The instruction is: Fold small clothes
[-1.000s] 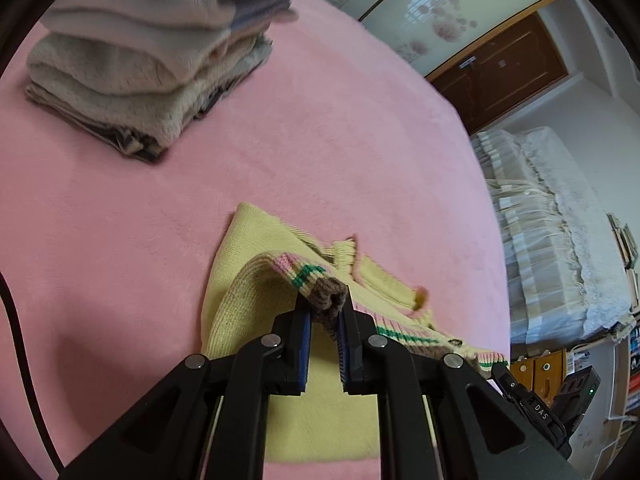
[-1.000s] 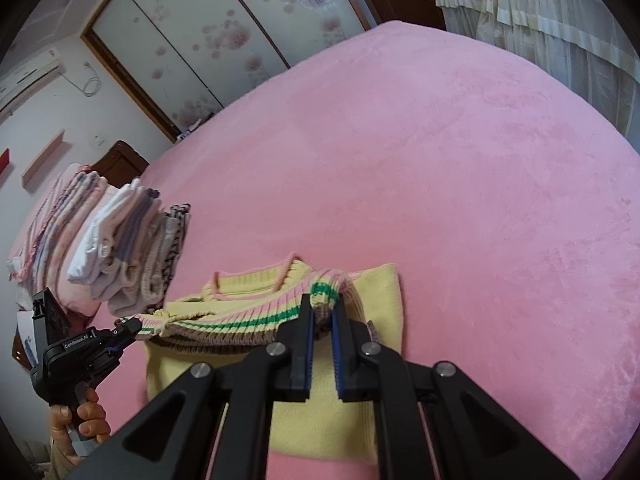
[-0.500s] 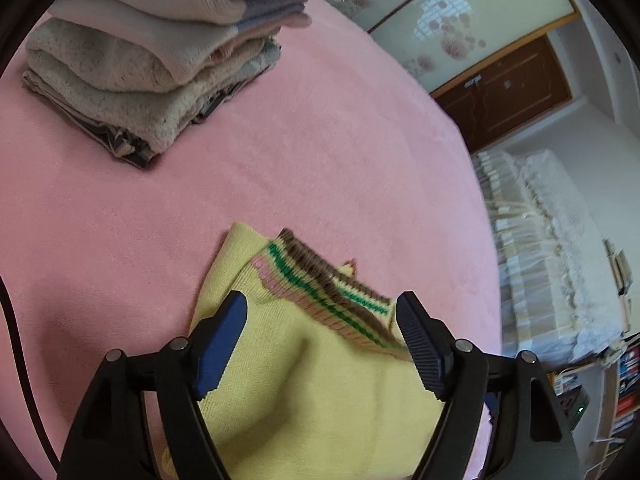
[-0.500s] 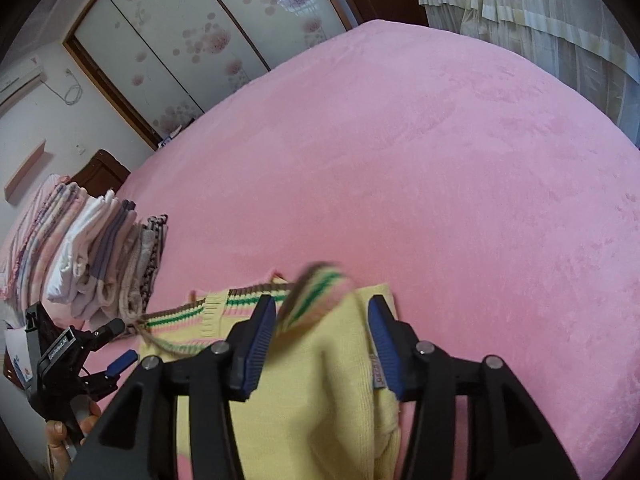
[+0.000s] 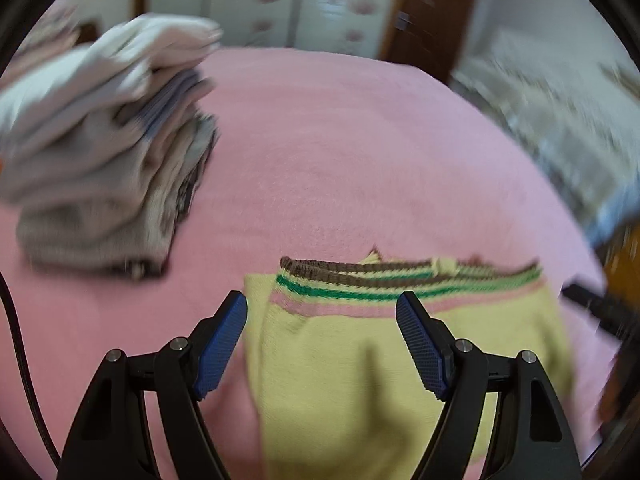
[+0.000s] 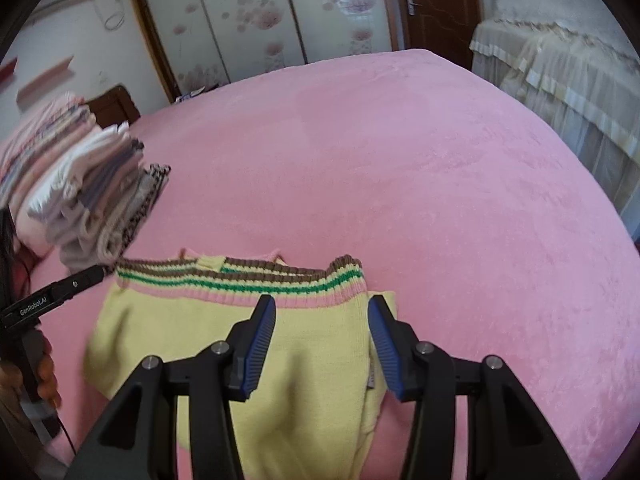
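A small yellow knit sweater (image 5: pixel 360 360) lies folded on the pink bed, its hem striped brown, green and pink on top. It also shows in the right wrist view (image 6: pixel 308 344). My left gripper (image 5: pixel 322 304) is open and empty, just above the sweater's left part. My right gripper (image 6: pixel 322 306) is open and empty over the sweater's right part. The left gripper's body (image 6: pixel 48 300) shows at the sweater's left edge in the right wrist view.
A stack of folded clothes (image 5: pixel 108 148) stands on the pink bed (image 5: pixel 360 140) to the left; it also shows in the right wrist view (image 6: pixel 76 188). A second bed with a frilled cover (image 6: pixel 568 64) lies to the right. Wardrobe doors (image 6: pixel 260 20) are behind.
Both grippers opened and let go of the striped hem, which now lies flat across the sweater. Both grippers have pulled back a little; the left view swung and is blurred.
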Demonstrator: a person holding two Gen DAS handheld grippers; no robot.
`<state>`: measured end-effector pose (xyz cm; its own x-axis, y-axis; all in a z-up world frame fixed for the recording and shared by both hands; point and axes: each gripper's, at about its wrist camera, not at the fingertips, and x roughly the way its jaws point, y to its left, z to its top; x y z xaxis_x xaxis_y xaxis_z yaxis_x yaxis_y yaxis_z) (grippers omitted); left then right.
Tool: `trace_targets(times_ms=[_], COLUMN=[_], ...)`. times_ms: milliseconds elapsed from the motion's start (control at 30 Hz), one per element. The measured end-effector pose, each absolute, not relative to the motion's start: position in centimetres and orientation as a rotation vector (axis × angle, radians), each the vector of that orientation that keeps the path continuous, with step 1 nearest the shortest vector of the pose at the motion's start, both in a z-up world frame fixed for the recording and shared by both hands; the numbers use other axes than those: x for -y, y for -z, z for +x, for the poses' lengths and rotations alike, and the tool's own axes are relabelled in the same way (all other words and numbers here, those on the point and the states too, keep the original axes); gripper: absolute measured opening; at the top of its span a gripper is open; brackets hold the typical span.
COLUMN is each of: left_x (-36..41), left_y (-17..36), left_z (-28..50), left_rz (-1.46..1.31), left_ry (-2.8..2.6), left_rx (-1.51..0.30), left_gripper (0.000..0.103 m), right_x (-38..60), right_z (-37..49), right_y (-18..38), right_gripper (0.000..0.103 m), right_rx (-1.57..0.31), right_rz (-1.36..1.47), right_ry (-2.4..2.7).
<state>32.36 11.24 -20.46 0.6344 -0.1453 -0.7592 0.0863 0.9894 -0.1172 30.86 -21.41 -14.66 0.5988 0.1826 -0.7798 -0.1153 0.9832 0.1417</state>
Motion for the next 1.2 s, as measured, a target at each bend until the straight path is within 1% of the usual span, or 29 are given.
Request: trace_targets(times_ms=[167,267,300,367,400,433,467,533,567,600,633,700,833,933,1067,1200], left_x=[-11.9,-12.4,-12.3,-12.4,-12.5,-12.5,-12.3,-12.1,-12.0,-11.9,-11.7,-11.0,-9.9,-10.3,-11.7,-12.3], left_y=[22.0,22.5,22.7,22.9,23.0,23.2,23.3,23.7,23.8,23.9,24.1,23.9,23.0,21.8,22.0,23.7], left_z=[34.1,35.0,35.3,36.1,36.5,36.8,37.0,37.6,37.8,37.9,38.1,37.9,37.0,36.8,37.8,39.1], left_rz=[0.050,0.073,0.081,0.092,0.092,0.094,0.094,0.101,0.107,0.115,0.135,0.175,0.230,0.182,0.066,0.020], left_ry=[0.197,0.231,0.242,0.252,0.260,0.267,0.272,0.284,0.289,0.299,0.299,0.291,0.261,0.231,0.176,0.125], left_rx=[-0.906,-0.904,-0.900,-0.897,-0.900,-0.906,-0.912,-0.922,-0.923,-0.924,-0.926,-0.917,-0.864,-0.838,-0.889,-0.943], left_gripper=[0.076,0.076,0.075,0.070,0.065,0.061,0.059,0.051,0.046,0.031,0.019,0.014,0.012,0.011,0.011,0.011], right_x=[21.2,21.1,21.1,21.2,21.2,21.2,21.3,21.4,21.3,21.4,21.3,21.2,21.1,22.1,23.8,24.4], right_z=[32.4,33.5,34.0,34.8,35.4,35.8,36.2,36.6,36.7,36.8,36.8,36.6,36.2,35.8,36.1,36.8], right_y=[16.5,16.9,17.1,17.4,17.8,18.0,18.3,18.8,18.9,19.2,19.3,19.3,18.8,17.6,17.3,19.2], right_gripper=[0.048,0.048,0.048,0.047,0.042,0.039,0.036,0.033,0.026,0.016,0.012,0.010,0.008,0.008,0.008,0.008], right_rx=[-0.934,-0.938,-0.939,-0.948,-0.961,-0.976,-0.991,-1.008,-1.012,-1.021,-1.024,-1.012,-0.987,-0.955,-0.952,-0.995], right_rz=[-0.071,-0.098,-0.113,-0.118,-0.111,-0.101,-0.089,-0.076,-0.071,-0.057,-0.049,-0.059,-0.061,0.021,0.165,0.213], right_ry=[-0.192,-0.192,-0.184,-0.181,-0.189,-0.198,-0.204,-0.212,-0.217,-0.232,-0.237,-0.227,-0.208,-0.200,-0.192,-0.164])
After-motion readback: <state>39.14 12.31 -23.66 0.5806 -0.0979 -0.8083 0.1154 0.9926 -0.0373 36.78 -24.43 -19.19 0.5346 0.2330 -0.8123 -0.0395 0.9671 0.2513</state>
